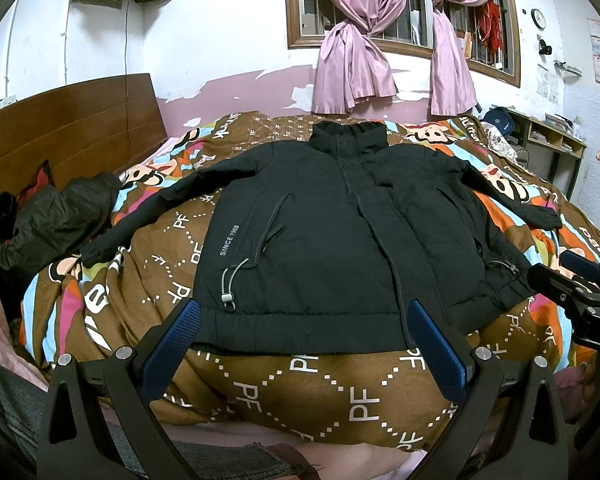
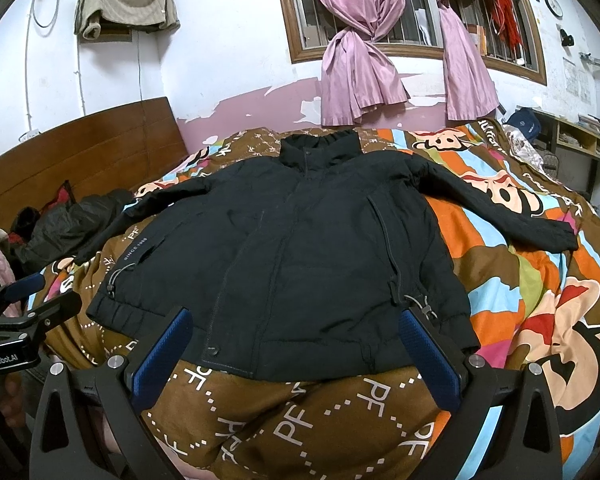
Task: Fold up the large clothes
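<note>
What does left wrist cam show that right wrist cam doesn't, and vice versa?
Left wrist only: the right gripper at the frame's right edge, and the "SINCE 1988" print readable beside the jacket's pocket.

Right wrist only: the left gripper at the frame's left edge, the full striped cartoon side of the quilt, and the snap at the jacket's hem.

Both: the black jacket laid flat with sleeves spread, a dark garment by the headboard, pink curtains. Each camera's own jaws stand open, holding nothing.
</note>
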`<state>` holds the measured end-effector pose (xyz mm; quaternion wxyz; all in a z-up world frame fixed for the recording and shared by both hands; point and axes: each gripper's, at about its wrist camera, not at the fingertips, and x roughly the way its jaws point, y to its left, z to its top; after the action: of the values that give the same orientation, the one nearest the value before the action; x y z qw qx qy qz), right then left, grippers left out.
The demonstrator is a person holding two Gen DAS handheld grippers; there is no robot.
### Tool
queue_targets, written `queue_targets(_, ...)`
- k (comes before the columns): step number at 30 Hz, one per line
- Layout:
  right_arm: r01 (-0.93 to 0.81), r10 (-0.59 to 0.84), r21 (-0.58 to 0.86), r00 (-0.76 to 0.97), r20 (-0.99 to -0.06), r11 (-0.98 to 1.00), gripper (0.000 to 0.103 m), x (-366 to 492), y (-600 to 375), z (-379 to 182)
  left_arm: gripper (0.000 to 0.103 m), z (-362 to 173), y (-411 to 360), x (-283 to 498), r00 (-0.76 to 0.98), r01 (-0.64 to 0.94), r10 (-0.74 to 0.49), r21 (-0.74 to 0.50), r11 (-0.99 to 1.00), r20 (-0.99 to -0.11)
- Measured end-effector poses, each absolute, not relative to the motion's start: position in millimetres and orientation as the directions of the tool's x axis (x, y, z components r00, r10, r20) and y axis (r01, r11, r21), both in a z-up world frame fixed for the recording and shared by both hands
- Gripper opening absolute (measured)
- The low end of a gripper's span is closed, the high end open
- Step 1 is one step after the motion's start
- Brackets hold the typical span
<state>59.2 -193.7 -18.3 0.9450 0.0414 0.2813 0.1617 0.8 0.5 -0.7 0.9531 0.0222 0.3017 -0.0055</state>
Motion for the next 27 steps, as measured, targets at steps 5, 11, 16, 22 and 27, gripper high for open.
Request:
queue_targets(5, -0.24, 0.287, 0.157, 0.769, -0.571, 0.958, 0.103, 67.6, -191.0, -26.2, 0.101, -1.5, 1.8, 5.1, 0.801, 0.01, 0.014, 0.037, 0.999, -0.599)
queue_targets(11, -0.167, 0.168, 0.06, 0.771, -0.615, 0.984, 0.103, 75.1, -186.6, -20.8, 0.101, -12.7, 11.2, 14.1, 0.739, -0.009, -0.013, -0.029, 1.0, -0.674)
queue_targets(16, -0.168, 0.136, 0.0, 0.797, -0.589, 0.986, 0.103, 78.8, -185.4, -1.4, 0.101, -11.2, 16.2, 24.0, 0.693, -0.019, -0.017, -0.041, 0.999, -0.721)
queue_targets(22, -0.173, 0.117, -0.041, 0.807, -0.578, 0.984, 0.103, 98.6, -195.8, 18.3, 0.101, 7.5, 18.0, 37.6, 0.705, 0.001, -0.001, 0.0, 1.0, -0.709)
queue_targets(27, -0.184, 0.098, -0.097, 0.819, -0.566, 0.978, 0.103, 126.6, -206.4, 39.1, 0.101, 29.7, 13.8, 63.4, 0.721, 0.012, 0.054, 0.091, 0.996, -0.691)
